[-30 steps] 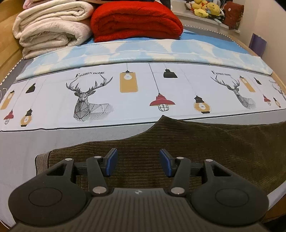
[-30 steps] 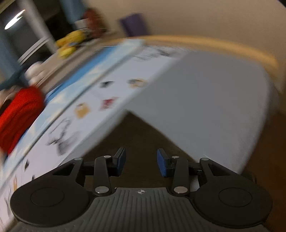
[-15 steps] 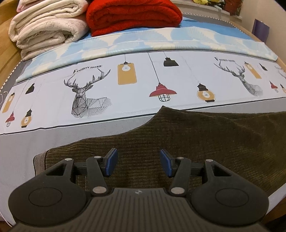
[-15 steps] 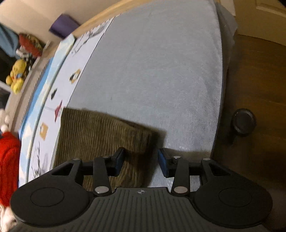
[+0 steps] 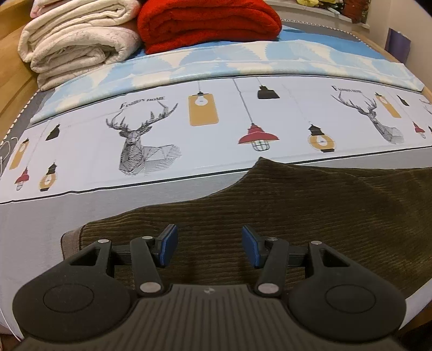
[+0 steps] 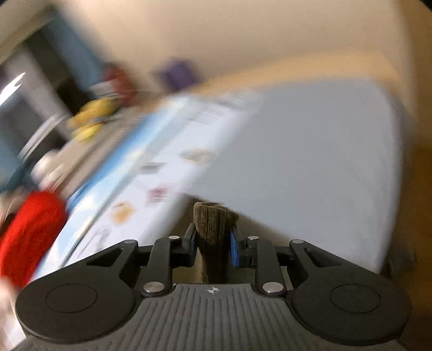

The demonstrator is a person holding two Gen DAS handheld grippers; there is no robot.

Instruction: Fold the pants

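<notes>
- Left wrist view was sharp and evenly lit by warm indoor light.
- The left gripper [image 5: 209, 247] cast soft shadows on the pants [image 5: 297, 205] beneath it.
- Straight lines on the bed [image 5: 81, 175] bowed toward the edges; the corners were dark.
- Right wrist view was streaked with motion blur beyond the right gripper [image 6: 212, 247], which stayed sharp.

We see a bed [image 5: 40, 221] with a grey cover; on it lie the olive corduroy pants [image 5: 310, 210], a deer-and-lamp printed sheet [image 5: 216, 135], a folded cream blanket [image 5: 78, 40] and a red blanket [image 5: 208, 24].
</notes>
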